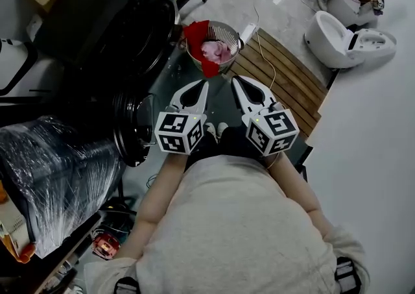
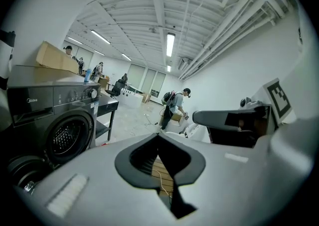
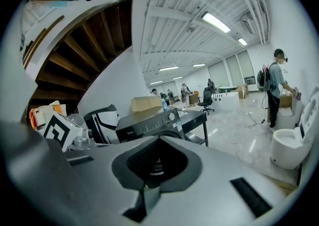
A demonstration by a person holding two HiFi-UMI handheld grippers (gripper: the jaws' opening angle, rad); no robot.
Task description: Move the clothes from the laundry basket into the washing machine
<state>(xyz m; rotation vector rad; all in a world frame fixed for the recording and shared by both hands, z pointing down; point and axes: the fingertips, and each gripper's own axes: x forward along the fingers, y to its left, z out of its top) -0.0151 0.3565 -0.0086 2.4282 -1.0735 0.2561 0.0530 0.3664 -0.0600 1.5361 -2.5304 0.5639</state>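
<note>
hovering just short of the laundry basket (image 1: 234, 29), the left gripper (image 1: 204, 85) and right gripper (image 1: 235, 82) are both closed on nothing, probably readied to reach the clothes (image 1: 218, 51) piled inside it, with the washing machine (image 1: 133, 39) just beside it.

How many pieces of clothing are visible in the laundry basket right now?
2. A red cloth drapes over the rim of the round metal mesh basket; a pink cloth lies bunched inside. Others may be hidden beneath.

"midea" on washing machine (image 2: 55, 120) panel
</note>
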